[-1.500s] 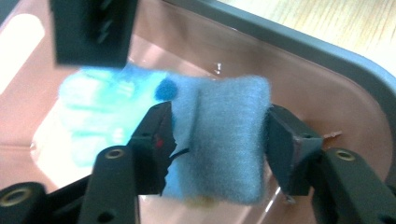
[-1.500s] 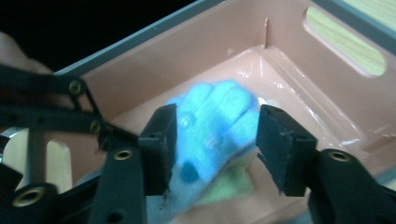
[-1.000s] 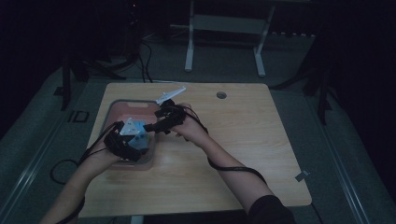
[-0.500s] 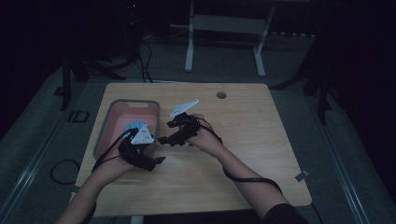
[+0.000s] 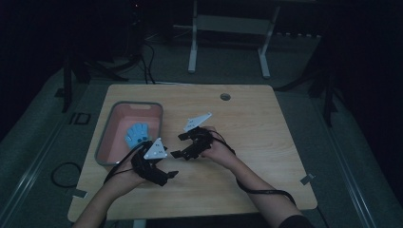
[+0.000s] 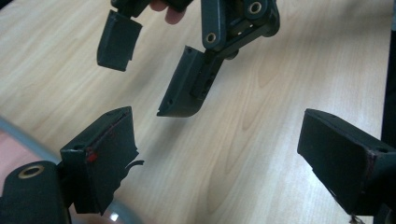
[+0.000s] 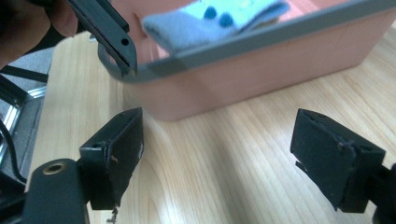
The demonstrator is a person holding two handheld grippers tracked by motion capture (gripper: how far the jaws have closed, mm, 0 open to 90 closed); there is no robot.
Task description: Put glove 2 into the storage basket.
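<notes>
Fingers of both grippers stand wide with nothing between them: the left gripper [image 5: 161, 175] hangs over the near table [image 5: 266, 142], and the right gripper [image 5: 183, 145] hovers just beyond it. Farther left, the blue cloth [image 5: 137, 134] lies inside the pink tray [image 5: 157, 124]. Judging by this, both hands should draw clear of the rim without nudging it.

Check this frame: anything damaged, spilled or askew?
Only wear: the left gripper has a torn, frayed pad edge. The blue cloth lies inside the pink tray, nothing spilled on the table.
</notes>
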